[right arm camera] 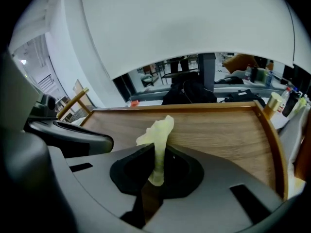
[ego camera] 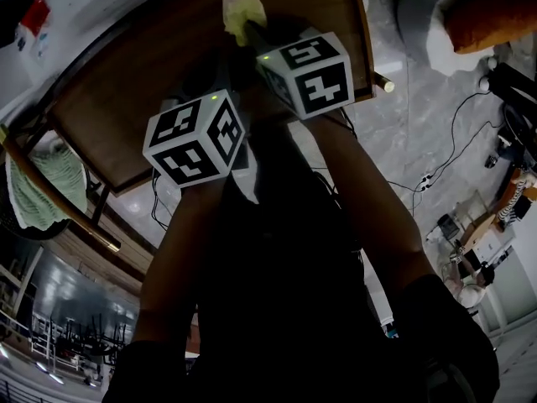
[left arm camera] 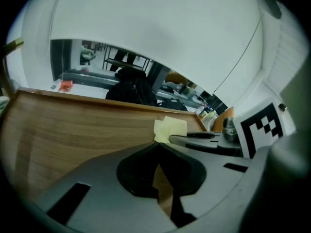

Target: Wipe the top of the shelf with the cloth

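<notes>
— Looking at the right gripper [right arm camera: 156,152], what is it holding?
— Its jaws are clamped on the crumpled pale yellow cloth [right arm camera: 160,127], which sticks up over the brown wooden shelf top [right arm camera: 218,125].
— And the left gripper [left arm camera: 158,144]?
— Its jaws are pressed together on nothing, over the same shelf top and just beside the cloth.

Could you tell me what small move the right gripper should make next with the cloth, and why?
Probably lower the right gripper until the cloth presses flat on the shelf top, then begin a sweep. Its jaws are shut on the cloth, which sticks up past the tips as a bunched strip, and bare wood lies ahead.
</notes>
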`<state>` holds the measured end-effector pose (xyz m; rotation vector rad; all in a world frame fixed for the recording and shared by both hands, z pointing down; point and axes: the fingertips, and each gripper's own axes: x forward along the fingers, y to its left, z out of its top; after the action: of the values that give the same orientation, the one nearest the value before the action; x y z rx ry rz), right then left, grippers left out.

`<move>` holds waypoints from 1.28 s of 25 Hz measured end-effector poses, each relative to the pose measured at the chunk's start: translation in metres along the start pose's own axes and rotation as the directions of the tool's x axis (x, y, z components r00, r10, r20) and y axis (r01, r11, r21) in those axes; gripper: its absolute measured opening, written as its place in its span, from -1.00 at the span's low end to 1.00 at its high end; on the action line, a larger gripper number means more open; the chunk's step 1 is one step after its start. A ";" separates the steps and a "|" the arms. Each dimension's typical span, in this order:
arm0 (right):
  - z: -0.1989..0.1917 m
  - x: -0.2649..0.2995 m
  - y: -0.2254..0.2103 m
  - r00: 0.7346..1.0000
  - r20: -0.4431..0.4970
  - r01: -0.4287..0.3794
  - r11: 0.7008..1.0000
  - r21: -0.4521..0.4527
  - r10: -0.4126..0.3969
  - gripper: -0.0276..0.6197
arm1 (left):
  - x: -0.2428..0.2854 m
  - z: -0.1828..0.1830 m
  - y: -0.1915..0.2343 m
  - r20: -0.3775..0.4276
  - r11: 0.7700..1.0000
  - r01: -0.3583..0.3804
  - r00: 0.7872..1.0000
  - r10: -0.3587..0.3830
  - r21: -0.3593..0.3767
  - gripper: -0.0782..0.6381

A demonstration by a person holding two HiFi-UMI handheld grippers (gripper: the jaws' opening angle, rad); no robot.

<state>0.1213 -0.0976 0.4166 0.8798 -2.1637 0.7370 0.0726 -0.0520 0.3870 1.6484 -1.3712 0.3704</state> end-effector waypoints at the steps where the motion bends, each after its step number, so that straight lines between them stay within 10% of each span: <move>1: -0.001 -0.004 -0.010 1.000 0.000 0.013 1.000 0.003 -0.013 -0.79 | 0.005 0.000 -0.008 -0.001 1.000 0.010 1.000 -0.010 0.005 -0.75; 19: -0.017 -0.061 -0.120 0.958 -0.044 0.287 0.954 0.092 -0.284 -0.79 | 0.034 -0.007 -0.082 -0.015 0.992 0.122 0.992 -0.122 0.040 -0.75; 28: -0.021 -0.084 -0.146 0.868 -0.076 0.497 0.856 0.142 -0.491 -0.79 | 0.013 -0.002 -0.067 0.013 0.992 0.125 0.992 -0.125 0.005 -0.75; 32: -0.002 -0.080 -0.112 0.883 -0.012 0.468 0.879 0.090 -0.469 -0.79 | -0.009 0.001 -0.037 0.040 0.994 0.101 0.994 -0.100 -0.028 -0.75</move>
<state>0.2496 -0.1354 0.3840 1.3938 -1.8215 0.5835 0.1020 -0.0494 0.3625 1.6998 -1.3099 0.2590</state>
